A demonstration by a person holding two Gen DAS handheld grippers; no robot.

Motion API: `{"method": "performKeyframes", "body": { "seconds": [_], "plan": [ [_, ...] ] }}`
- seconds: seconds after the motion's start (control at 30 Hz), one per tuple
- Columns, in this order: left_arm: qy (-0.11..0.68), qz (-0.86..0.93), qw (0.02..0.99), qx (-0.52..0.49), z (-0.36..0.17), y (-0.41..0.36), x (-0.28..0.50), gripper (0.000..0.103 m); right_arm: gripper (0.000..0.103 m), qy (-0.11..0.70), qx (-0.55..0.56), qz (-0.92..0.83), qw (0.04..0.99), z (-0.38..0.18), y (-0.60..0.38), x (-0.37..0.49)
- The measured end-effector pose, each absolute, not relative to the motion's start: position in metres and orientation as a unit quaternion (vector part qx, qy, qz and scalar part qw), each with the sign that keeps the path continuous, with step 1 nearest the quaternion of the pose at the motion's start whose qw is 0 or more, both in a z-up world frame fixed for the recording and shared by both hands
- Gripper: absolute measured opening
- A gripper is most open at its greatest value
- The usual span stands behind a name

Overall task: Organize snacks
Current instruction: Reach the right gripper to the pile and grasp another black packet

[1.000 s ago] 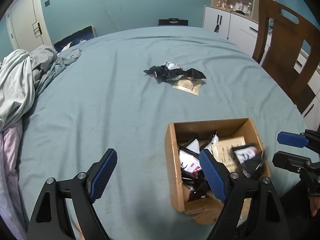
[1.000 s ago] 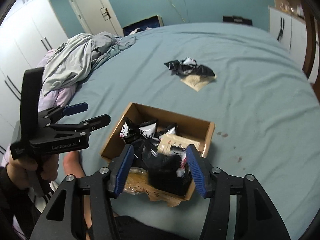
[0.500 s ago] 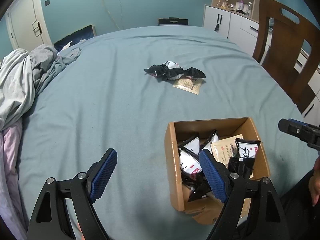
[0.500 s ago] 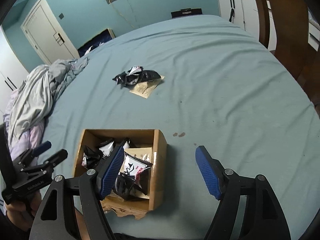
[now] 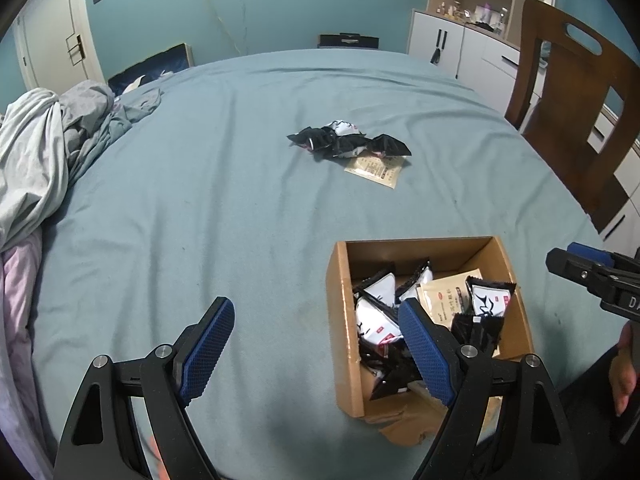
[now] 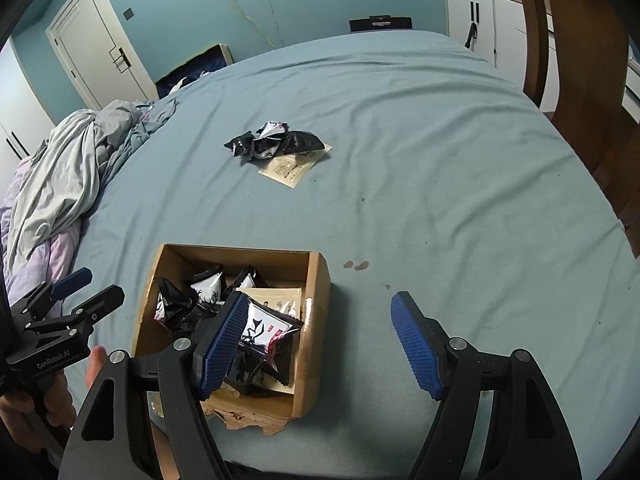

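Note:
A brown cardboard box (image 5: 342,320) (image 6: 316,320) sits near the front edge of the blue-green table and holds several black-and-white and beige snack packets (image 5: 486,300) (image 6: 264,330). A small pile of black packets (image 5: 348,142) (image 6: 272,142) on a beige packet (image 5: 374,170) (image 6: 290,168) lies mid-table. My left gripper (image 5: 316,346) is open and empty, straddling the box's left wall. My right gripper (image 6: 320,344) is open and empty over the box's right wall; it also shows at the right edge of the left wrist view (image 5: 588,276).
A heap of grey and pink cloth (image 5: 36,160) (image 6: 60,184) lies at the table's left. A wooden chair (image 5: 576,112) stands at the right. White cabinets (image 5: 452,48) and a door (image 6: 96,60) are behind. Dark stains (image 6: 356,265) mark the cloth right of the box.
My right gripper opened, dropped a black-and-white packet into the box, and swung right and back. My left gripper stayed still.

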State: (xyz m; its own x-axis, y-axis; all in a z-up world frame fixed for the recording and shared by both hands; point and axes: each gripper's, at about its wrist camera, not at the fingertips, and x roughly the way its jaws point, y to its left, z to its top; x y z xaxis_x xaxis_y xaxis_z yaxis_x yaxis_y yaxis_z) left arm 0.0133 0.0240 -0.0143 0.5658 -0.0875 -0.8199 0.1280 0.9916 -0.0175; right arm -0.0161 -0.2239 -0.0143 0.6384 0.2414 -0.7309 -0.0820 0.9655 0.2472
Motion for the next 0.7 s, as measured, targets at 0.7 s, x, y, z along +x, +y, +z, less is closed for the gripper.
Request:
{"method": "performKeyframes", "body": {
  "seconds": [0.7],
  "plan": [
    [0.459, -0.010, 0.888, 0.015, -0.017, 0.028, 0.021, 0.085, 0.073, 0.420, 0.063, 0.066, 0.903, -0.026, -0.226, 0.056]
  ]
}}
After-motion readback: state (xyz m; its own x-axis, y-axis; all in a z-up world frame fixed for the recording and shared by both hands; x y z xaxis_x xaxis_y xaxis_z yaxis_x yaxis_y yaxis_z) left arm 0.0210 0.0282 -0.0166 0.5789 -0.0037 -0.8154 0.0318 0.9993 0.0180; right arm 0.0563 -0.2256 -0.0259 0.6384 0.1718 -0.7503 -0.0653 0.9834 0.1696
